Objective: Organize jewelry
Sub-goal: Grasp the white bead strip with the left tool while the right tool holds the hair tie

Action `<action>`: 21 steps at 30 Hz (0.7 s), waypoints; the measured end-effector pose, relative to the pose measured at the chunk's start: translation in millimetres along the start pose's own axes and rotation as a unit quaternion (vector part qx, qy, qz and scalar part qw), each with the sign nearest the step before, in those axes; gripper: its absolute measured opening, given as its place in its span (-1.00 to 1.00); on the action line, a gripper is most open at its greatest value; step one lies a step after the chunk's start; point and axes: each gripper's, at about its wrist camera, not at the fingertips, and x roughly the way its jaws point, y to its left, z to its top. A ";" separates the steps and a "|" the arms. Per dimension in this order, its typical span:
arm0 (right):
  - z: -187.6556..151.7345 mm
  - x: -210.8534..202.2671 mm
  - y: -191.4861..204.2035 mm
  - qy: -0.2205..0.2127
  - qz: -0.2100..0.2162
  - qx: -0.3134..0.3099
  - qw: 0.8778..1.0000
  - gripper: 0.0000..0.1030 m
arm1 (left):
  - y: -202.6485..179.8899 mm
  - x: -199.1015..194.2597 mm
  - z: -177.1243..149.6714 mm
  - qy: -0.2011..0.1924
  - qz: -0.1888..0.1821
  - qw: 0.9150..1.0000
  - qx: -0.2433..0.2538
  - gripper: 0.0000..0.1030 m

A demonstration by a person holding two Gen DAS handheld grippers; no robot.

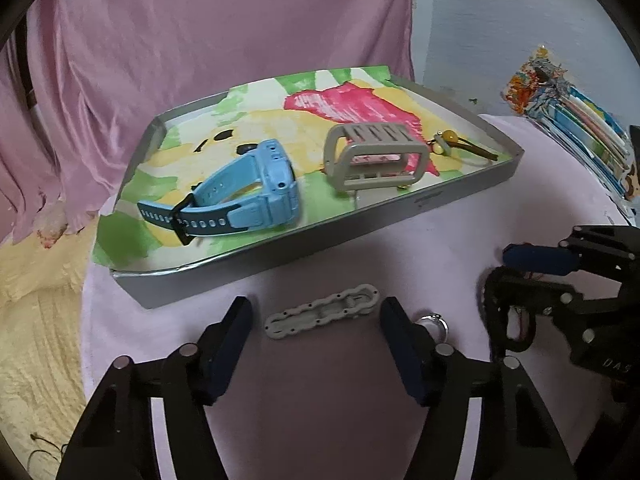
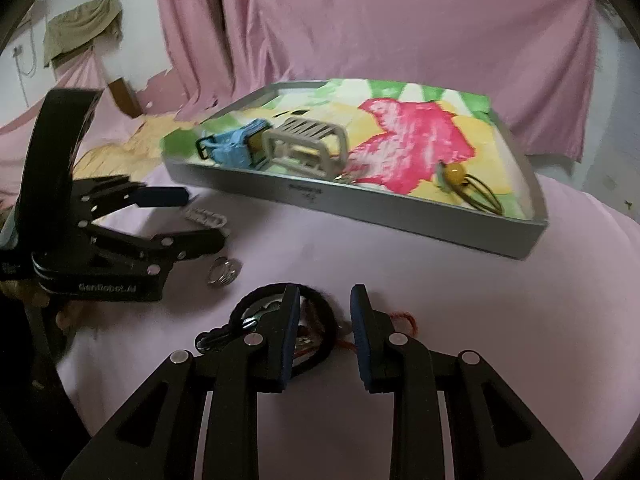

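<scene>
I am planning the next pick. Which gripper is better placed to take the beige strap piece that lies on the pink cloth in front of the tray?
Left. The left gripper is open with the beige strap piece between its fingers. The right gripper is open over the black hair tie, farther from the strap.

1. The left gripper hovered low over the table, its jaws spread wide with nothing between them.
2. The right gripper sat close to the left gripper's right side, its jaws parted and gripping nothing.
</scene>
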 end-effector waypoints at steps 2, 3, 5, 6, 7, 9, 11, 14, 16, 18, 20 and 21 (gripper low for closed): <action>1.0 2.5 3.1 0.007 0.004 -0.010 1.000 -0.55 | -1.3 -0.3 0.0 0.001 0.001 1.000 0.002 0.13; 1.6 3.5 4.9 0.010 0.002 -0.016 1.000 -0.55 | -1.7 -1.3 -0.3 0.001 0.002 1.000 0.003 0.10; 1.6 3.5 6.5 0.012 0.002 -0.021 1.000 -0.62 | -2.6 -3.1 -1.2 0.002 -0.001 1.000 0.007 -0.05; 1.6 2.8 6.9 0.011 0.003 -0.022 1.000 -0.65 | -3.8 -4.8 -2.0 0.003 -0.004 1.000 0.011 -0.08; 1.3 2.5 6.4 0.011 0.002 -0.022 1.000 -0.65 | -4.8 -4.9 -2.1 0.004 -0.007 1.000 0.013 -0.19; 1.1 1.6 5.1 0.010 0.003 -0.018 1.000 -0.65 | -6.9 -5.8 -2.6 0.007 -0.019 1.000 0.019 -0.35; 0.2 0.8 3.9 0.009 0.005 -0.014 1.000 -0.65 | -9.2 -5.7 -2.3 0.008 -0.021 0.999 0.024 -0.44; -2.4 0.4 1.9 0.008 0.009 -0.008 1.000 -0.65 | -12.9 -5.9 -1.8 0.010 -0.026 0.999 0.030 -0.59; -3.7 0.3 0.8 0.008 0.011 -0.003 1.000 -0.65 | -15.8 -6.2 -2.0 0.010 -0.026 0.999 0.034 -0.66; -5.1 -0.3 0.3 0.007 0.012 -0.001 1.000 -0.65 | -18.5 -6.7 -2.2 0.012 -0.031 0.999 0.038 -0.71; -5.9 -0.5 -0.2 0.007 0.013 0.000 1.000 -0.65 | -21.2 -7.1 -2.7 0.013 -0.031 0.999 0.041 -0.75; -6.2 -0.2 0.1 0.007 0.013 0.000 1.000 -0.65 | -22.3 -7.5 -3.0 0.014 -0.032 0.999 0.041 -0.77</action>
